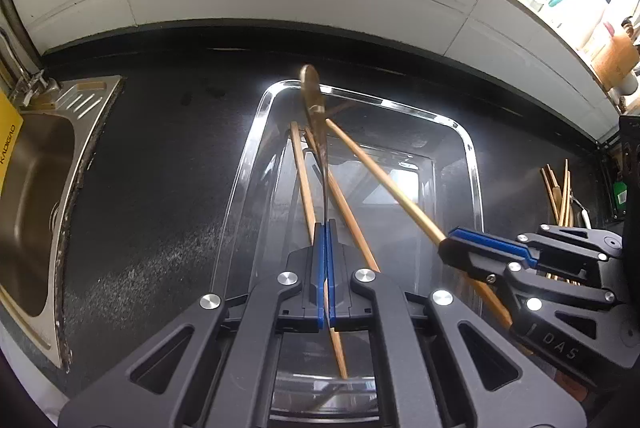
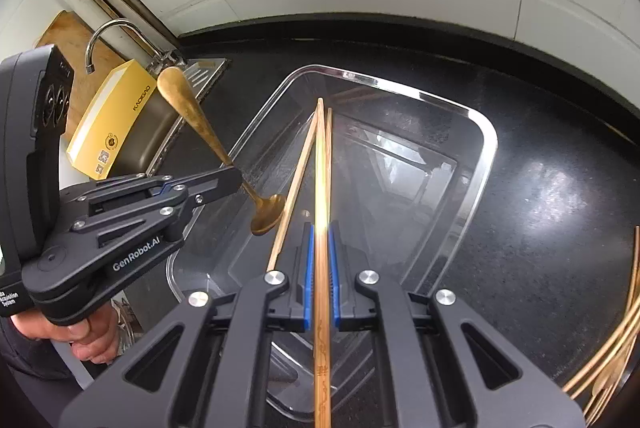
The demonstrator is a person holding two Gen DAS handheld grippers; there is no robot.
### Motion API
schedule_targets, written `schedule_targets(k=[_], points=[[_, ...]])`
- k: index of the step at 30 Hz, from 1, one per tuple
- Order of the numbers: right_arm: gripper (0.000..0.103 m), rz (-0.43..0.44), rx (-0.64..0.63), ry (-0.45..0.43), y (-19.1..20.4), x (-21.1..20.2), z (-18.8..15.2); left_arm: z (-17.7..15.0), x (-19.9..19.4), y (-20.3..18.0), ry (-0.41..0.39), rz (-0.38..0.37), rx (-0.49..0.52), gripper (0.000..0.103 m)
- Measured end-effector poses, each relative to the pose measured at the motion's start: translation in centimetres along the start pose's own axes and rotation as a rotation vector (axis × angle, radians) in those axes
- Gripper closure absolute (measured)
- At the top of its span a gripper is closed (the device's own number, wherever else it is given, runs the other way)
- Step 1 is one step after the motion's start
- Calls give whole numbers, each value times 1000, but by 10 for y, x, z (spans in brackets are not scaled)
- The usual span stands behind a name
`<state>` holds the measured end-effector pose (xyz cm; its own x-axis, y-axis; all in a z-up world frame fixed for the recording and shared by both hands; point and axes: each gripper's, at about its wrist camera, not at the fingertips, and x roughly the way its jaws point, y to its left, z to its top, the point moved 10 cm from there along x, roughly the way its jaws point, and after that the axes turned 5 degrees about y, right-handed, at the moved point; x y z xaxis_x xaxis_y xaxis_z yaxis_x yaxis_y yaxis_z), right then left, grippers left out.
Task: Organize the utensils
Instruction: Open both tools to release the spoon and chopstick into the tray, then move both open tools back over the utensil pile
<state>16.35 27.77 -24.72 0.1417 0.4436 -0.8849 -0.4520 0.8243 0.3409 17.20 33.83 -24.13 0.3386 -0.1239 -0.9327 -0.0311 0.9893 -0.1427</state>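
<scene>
Left tool [image 1: 325,228] pinches spoon [image 2: 192,124], right tool [image 2: 320,232] pinches chopstick [image 2: 320,164]; we lower both flat into tray [image 2: 486,148], then release.

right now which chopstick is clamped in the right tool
The bamboo chopstick running straight up between the blue pads of the right tool; the two others lie loose in the clear tray.

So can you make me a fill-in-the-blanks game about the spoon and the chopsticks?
1. The left gripper holds a brown ____.
2. The right gripper holds a ____ between its blue fingers.
3. Both hang over a clear plastic ____ on the black counter.
4. The steel sink lies to the ____ of the tray in the left view.

Missing words: spoon; chopstick; tray; left
</scene>
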Motion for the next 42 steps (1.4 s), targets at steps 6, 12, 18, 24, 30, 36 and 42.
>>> schedule_targets(k=[6, 12, 18, 24, 30, 36, 42], points=[[95, 21, 27, 27, -6, 9, 4, 10, 10, 3, 21, -40, -21, 102], [19, -84, 16, -99, -33, -30, 15, 20, 1, 14, 17, -56, -55, 100], [19, -139, -16, -126, -45, -59, 4, 28, -34, 22, -103, -43, -91, 9], [19, -142, 5, -170, -44, -81, -10, 16, -61, 12, -138, -38, -95, 9], [19, -159, 8, -237, -44, -117, -27, -8, -87, -16, -180, -15, -62, 9], [19, -207, 9, -277, -65, -157, -60, -33, -100, -65, -198, 11, -6, 9], [19, -291, 56, -295, -119, -213, -123, -54, -95, -151, -187, -13, 95, 9]])
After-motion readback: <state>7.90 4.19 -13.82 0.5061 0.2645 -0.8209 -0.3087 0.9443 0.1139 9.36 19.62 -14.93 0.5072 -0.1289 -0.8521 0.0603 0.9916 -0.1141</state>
